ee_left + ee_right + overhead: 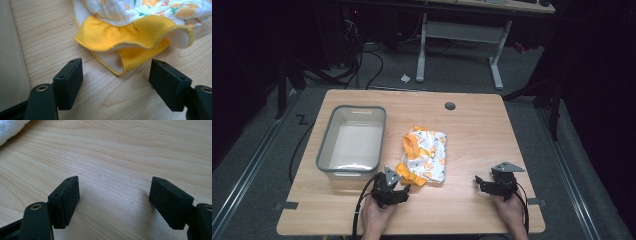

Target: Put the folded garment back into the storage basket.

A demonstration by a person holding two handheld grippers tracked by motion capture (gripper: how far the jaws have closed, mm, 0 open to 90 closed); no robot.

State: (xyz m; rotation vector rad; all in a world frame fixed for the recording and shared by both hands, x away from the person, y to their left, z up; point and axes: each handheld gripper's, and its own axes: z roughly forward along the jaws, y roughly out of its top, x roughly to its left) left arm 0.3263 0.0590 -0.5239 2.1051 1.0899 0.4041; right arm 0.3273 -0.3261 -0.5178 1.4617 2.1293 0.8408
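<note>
Two handheld grippers rest low on a wooden table (472,130), each held by a hand coming in from the near edge. Between them, nearer the left one, lies a small folded garment (424,155), white with an orange print and a yellow ruffled hem, just right of a grey plastic bin (352,140). The left gripper (116,77) points at the hem, jaws spread wide and holding nothing, the yellow edge just ahead of them but not between the pads. The right gripper (113,195) sits well apart over bare wood, jaws equally wide and holding nothing. Likely risk: closing now would pinch only the loose top ruffle, so the garment could unfold or slip free when lifted. Both hands keep the grippers nearly level, angled slightly downward.
</note>
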